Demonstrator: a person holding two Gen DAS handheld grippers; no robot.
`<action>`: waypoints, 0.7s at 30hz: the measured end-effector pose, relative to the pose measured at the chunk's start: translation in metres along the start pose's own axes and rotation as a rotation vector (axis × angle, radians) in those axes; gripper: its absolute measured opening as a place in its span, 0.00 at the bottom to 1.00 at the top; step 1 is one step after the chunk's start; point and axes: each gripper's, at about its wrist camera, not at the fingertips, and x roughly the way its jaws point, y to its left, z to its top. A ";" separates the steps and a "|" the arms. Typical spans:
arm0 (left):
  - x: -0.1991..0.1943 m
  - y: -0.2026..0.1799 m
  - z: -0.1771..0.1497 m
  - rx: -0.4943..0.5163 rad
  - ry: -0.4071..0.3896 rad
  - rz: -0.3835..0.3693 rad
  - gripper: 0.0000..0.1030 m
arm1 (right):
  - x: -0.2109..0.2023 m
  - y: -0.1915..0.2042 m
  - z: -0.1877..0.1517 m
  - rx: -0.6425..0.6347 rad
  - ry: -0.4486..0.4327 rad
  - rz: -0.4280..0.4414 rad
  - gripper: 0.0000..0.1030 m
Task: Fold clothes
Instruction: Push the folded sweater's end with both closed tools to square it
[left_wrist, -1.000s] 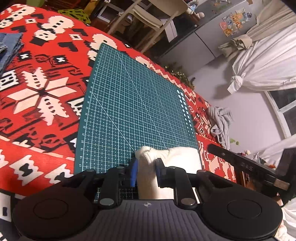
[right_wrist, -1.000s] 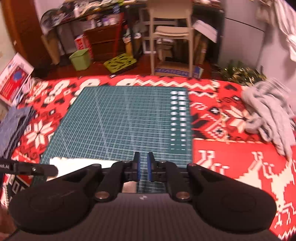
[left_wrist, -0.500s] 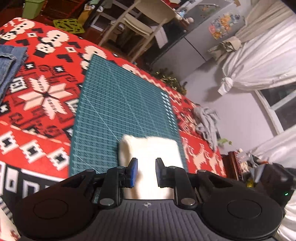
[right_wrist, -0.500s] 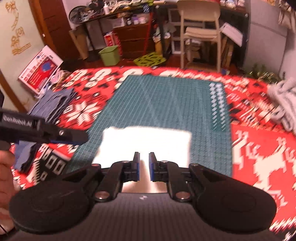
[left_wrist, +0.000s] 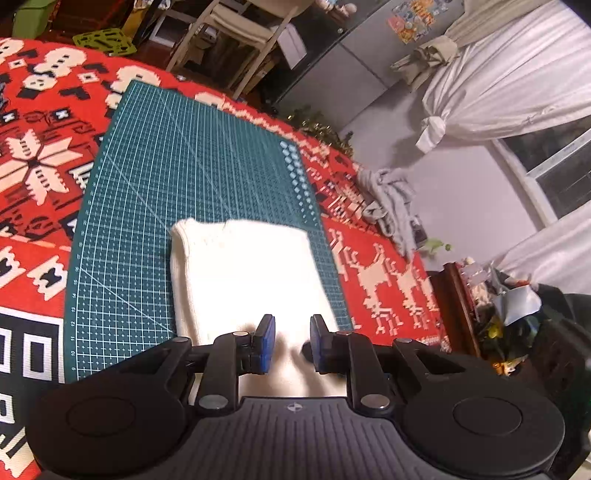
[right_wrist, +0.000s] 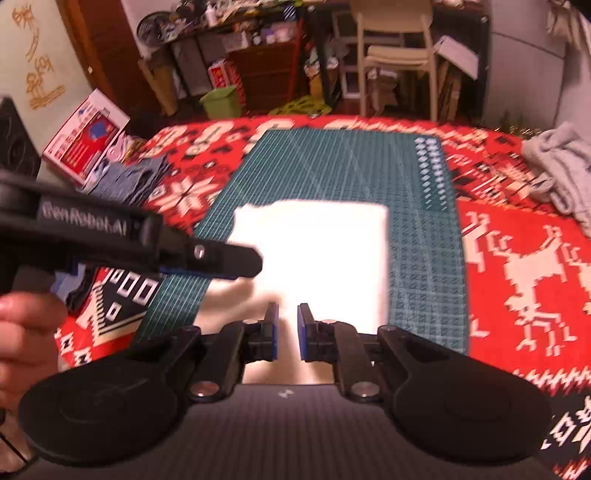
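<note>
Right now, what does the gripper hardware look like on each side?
Both match: matte black bodies with two round discs, ribbed grey top plate, silver pivot screws, blue pads on the fingers. Left gripper, right gripper. The right view shows white "GenRobot.AI" lettering on the left gripper's side. No cables or sleeves visible.

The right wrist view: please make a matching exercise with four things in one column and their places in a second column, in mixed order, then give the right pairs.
Things:
1. white folded garment
2. grey garment
3. blue denim pile
4. chair

Places:
A. crumpled at the right edge of the red patterned cloth
B. on the floor beyond the far end of the cloth
C. flat on the green cutting mat
D. at the left side of the cloth, beside the mat

Pairs: 1-C, 2-A, 3-D, 4-B
</note>
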 end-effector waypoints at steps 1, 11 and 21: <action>0.003 -0.002 0.000 0.014 0.007 0.027 0.15 | 0.002 -0.001 0.001 0.004 0.000 -0.003 0.13; 0.020 -0.004 -0.009 0.129 0.020 0.165 0.03 | 0.027 -0.005 -0.001 0.006 0.006 -0.043 0.12; 0.024 -0.008 0.016 0.096 -0.005 0.150 0.03 | 0.015 -0.011 0.009 0.040 -0.013 -0.035 0.13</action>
